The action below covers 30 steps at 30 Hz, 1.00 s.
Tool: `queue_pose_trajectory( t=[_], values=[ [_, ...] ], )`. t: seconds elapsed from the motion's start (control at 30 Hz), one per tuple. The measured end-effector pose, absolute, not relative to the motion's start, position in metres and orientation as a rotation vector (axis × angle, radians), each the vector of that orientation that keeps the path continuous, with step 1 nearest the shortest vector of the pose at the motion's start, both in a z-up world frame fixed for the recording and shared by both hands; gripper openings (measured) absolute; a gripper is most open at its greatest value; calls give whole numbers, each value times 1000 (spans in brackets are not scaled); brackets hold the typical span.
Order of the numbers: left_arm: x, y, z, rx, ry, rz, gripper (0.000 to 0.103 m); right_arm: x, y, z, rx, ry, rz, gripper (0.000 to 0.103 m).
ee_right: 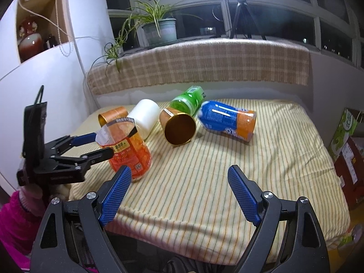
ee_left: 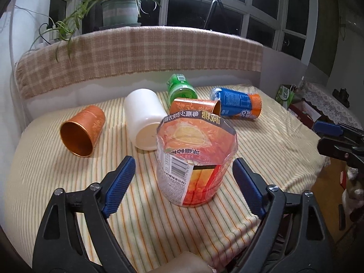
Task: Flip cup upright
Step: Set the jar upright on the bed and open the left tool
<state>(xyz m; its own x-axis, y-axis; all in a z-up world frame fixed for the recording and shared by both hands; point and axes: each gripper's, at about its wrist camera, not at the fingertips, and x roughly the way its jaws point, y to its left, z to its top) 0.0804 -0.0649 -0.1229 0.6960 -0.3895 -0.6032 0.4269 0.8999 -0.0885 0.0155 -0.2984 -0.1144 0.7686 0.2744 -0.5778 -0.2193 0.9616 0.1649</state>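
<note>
Standing upright on the striped cloth [ee_left: 261, 159] between the spread left gripper [ee_left: 184, 182]: orange cut-bottle cup [ee_left: 195, 159]. Judging release finished; next, backing away. Right gripper [ee_right: 179, 195] gaping, empty.

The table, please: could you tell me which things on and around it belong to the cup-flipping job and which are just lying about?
Job:
- orange-label cup, upright between the open jaws of the left gripper
- on their sides: left copper cup, middle copper cup, white cup, green cup, blue-orange cup

Lying about:
- potted plant
- tripod
- plaid cloth
- green box
</note>
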Motion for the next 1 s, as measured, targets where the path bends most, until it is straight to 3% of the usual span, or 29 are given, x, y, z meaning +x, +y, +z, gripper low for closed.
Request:
queue_pose_trajectory(
  t=[1.0],
  values=[
    [-8,-6,-56,19,404,-139,92,13,-274,-110,58,556,192,87]
  ],
)
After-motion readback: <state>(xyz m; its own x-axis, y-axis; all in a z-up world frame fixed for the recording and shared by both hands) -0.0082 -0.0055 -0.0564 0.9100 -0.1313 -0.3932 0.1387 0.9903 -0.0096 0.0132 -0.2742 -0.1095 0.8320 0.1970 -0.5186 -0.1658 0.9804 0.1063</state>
